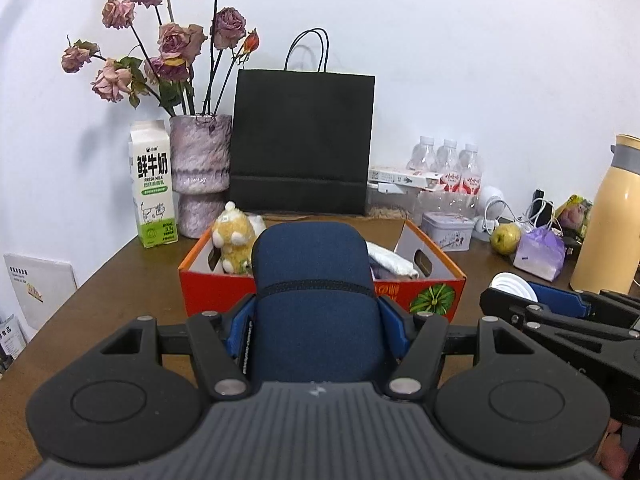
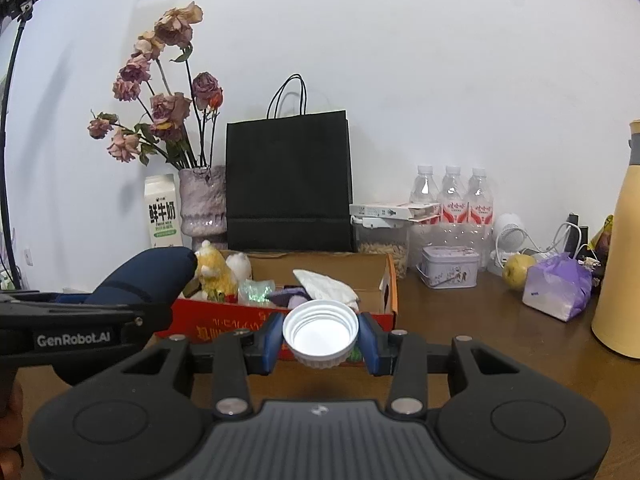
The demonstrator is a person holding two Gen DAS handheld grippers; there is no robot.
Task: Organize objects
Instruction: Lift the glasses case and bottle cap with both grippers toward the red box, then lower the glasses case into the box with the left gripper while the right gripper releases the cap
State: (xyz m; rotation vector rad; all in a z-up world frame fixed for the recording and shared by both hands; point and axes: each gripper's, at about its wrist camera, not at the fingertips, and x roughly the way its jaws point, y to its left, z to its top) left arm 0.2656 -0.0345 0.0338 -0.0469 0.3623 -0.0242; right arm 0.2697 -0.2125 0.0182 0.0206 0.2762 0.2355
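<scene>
Both tools were loaded and up off the table, so this looked like mid-task, two items in transit. The left tool (image 1: 316, 320) was clamped on a navy padded case (image 1: 314, 280), blue pads pressing both its sides, the case sticking forward toward the red cardboard box (image 1: 400, 286) that sat mid-table in front of the black paper bag (image 1: 302, 144). The right tool (image 2: 320, 338) was clamped on a white screw cap (image 2: 320, 330), open side facing the camera, held just in front of the box's near wall. Already in the box: a yellow plush toy (image 2: 214, 270), a white cloth (image 2: 326, 284), some glittery green stuff and a purple item, hard to identify. Probably the box was the collecting spot, so some sorting was done. Not yet done: case and cap were both held in the air, neither inside the box. Still loose toward the table's right edge: a small tin (image 2: 450, 266), a pear (image 2: 518, 266), a purple plastic pouch (image 2: 556, 286), cables, a yellow flask (image 1: 608, 224). Milk carton (image 1: 154, 184) and vase (image 1: 200, 168) stood along the back-left; whether those count as to-be-sorted, can't tell.
</scene>
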